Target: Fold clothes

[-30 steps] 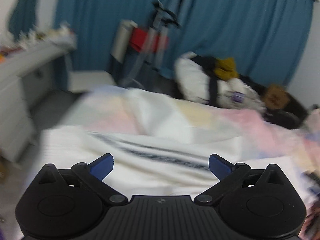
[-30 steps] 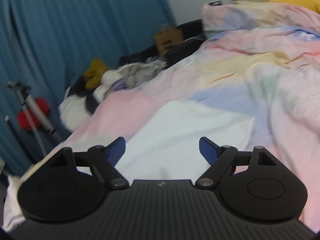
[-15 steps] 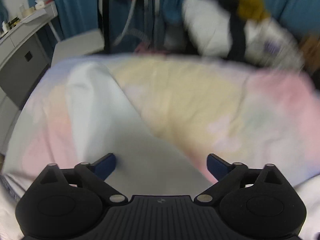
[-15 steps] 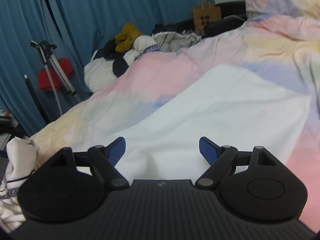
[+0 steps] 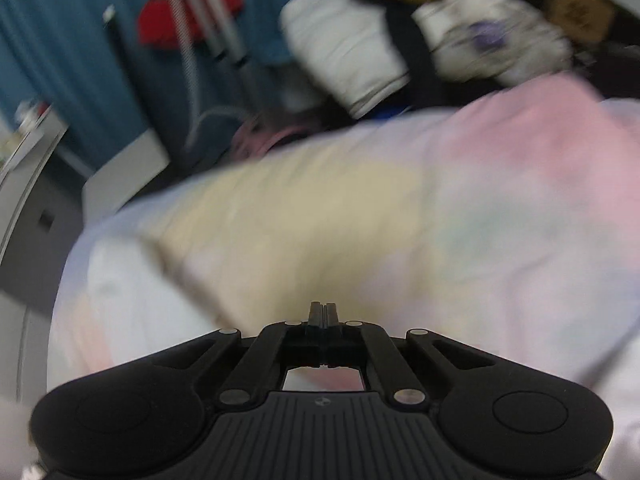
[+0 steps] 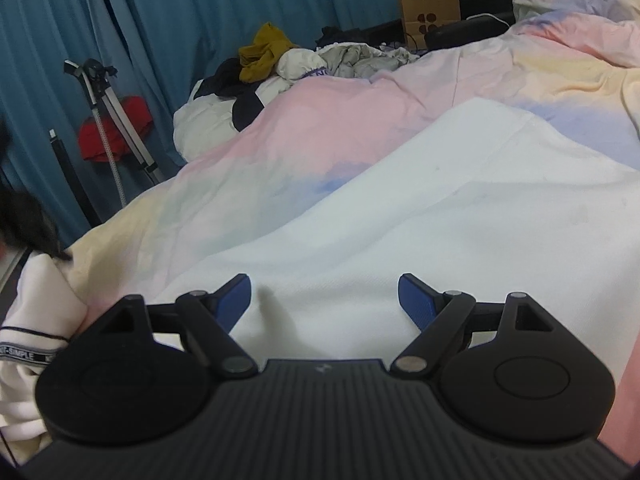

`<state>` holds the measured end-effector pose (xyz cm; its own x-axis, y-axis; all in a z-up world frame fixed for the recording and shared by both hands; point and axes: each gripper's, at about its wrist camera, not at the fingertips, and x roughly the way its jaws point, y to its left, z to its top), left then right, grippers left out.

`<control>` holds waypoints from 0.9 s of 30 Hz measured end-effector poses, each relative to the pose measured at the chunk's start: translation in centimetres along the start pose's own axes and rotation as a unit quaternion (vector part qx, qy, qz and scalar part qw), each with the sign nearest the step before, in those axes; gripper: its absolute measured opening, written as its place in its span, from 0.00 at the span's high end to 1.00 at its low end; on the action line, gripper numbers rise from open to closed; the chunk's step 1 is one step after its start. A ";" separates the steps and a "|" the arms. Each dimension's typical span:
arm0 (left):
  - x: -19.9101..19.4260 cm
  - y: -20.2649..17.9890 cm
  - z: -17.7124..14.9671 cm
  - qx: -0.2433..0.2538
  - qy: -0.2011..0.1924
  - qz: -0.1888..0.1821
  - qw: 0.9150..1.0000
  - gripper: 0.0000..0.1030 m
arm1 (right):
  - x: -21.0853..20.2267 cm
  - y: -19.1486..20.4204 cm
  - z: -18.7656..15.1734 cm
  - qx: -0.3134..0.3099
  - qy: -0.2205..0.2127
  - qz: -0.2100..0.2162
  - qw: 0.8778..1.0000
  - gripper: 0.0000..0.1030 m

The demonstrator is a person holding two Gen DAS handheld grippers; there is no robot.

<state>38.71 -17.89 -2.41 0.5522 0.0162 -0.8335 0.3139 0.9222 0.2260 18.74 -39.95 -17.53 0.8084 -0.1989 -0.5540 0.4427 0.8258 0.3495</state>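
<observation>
Readable writing: a black band on the cream ribbed garment (image 6: 36, 320) at the left edge of the right wrist view reads "SIMPLE"; the letters before and after it are cut off.
Paper bag: the brown paper carrier bag with handles (image 6: 430, 14) beyond the bed carries a cluster of dark round dots, with no words legible.
Other print: purple lettering on the white bundle (image 6: 312, 74) in the clothes heap is too small to read.
Left gripper (image 5: 321, 314): its two black jaws are pressed fully together, and nothing can be seen pinched between them; it points down at the pastel bedcover (image 5: 460, 216).
Right gripper (image 6: 324, 300): its blue-padded jaws are spread wide, holding nothing, hovering just over the white cloth.
Task item: a plain white woven cloth (image 6: 460, 216) lies spread flat on the pink, yellow and blue bedcover, directly ahead of the right gripper.
Left view of the cloth: only a pale white edge (image 5: 120, 280) shows at lower left, heavily blurred.
Only in the right view: the cream garment with the lettered band, the sharp paper bag, and a pillow in the same pastel print at top right.
Only in the left view: a grey set of drawers (image 5: 24, 208) at the left edge and a pink object on the floor, both blurred.
In both views: teal curtains (image 6: 200, 8), a silver tripod (image 6: 116, 120) with a red item behind it, and a heap of white, black and mustard clothes (image 6: 264, 64).
</observation>
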 end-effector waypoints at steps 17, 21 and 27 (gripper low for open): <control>-3.3 -3.9 -5.3 0.063 0.150 -0.053 0.985 0.34 | -1.8 -0.1 -0.1 -0.001 -0.005 0.001 1.000 0.20; -4.1 -5.1 -8.7 0.119 0.157 -0.016 0.980 0.89 | -1.1 0.4 -0.5 -0.018 0.001 0.004 1.000 0.20; -13.5 2.6 -12.4 0.030 -0.007 -0.061 0.998 0.92 | -1.2 0.8 -0.9 -0.025 0.010 0.046 0.999 0.20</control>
<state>22.47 -10.94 3.15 0.5170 -0.1005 -0.8501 0.4244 0.8925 0.1526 17.80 -38.54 -17.23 0.8363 -0.1111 -0.5370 0.3466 0.8659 0.3607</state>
